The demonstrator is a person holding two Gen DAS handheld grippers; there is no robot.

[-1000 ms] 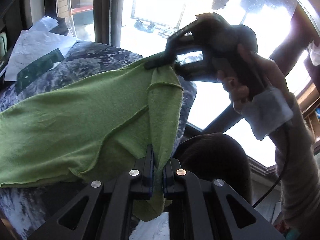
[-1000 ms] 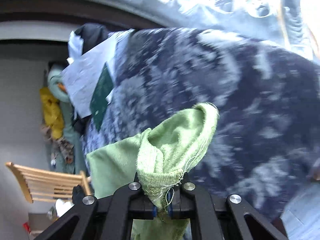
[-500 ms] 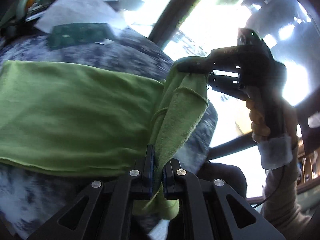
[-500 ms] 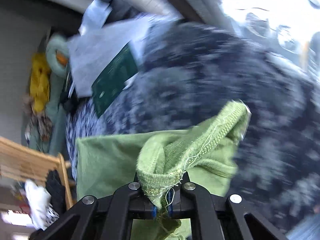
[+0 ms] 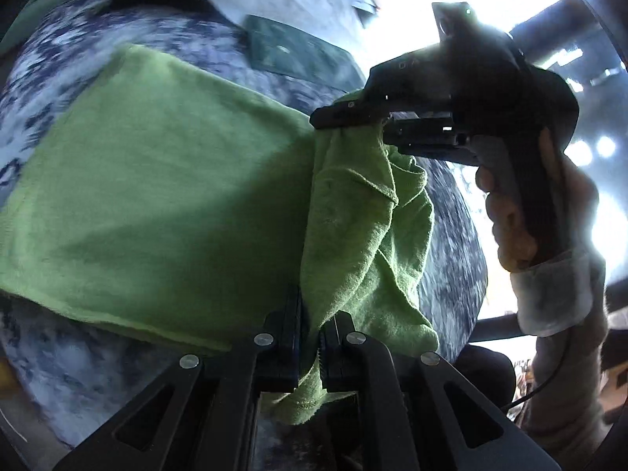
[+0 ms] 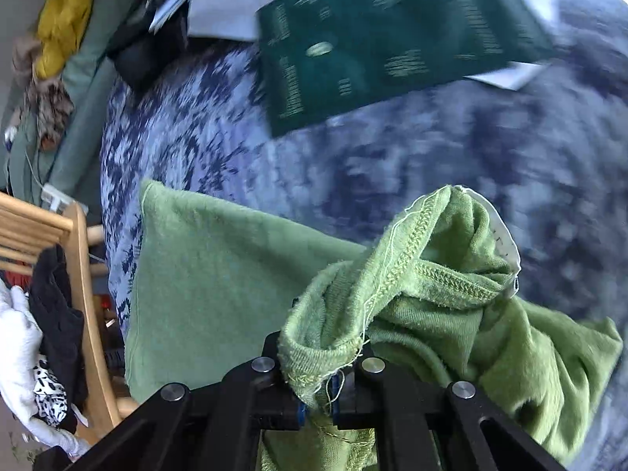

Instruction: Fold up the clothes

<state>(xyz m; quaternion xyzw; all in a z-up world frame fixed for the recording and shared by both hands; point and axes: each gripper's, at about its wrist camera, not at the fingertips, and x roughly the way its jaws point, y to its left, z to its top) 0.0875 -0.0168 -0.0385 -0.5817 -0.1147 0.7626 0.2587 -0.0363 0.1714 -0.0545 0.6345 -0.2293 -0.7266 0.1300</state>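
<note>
Both grippers have swept sideways since the earlier frame, left gripper (image 5: 312,337) and right gripper (image 6: 331,386) each clamped on an edge of the green shirt (image 5: 165,196), its body flat on the patterned bedspread (image 6: 392,180), likely carrying the fold across.

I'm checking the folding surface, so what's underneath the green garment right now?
The green garment lies on a blue-and-white patterned cloth, visible around its edges. Whatever sits directly beneath the garment is covered.
</note>
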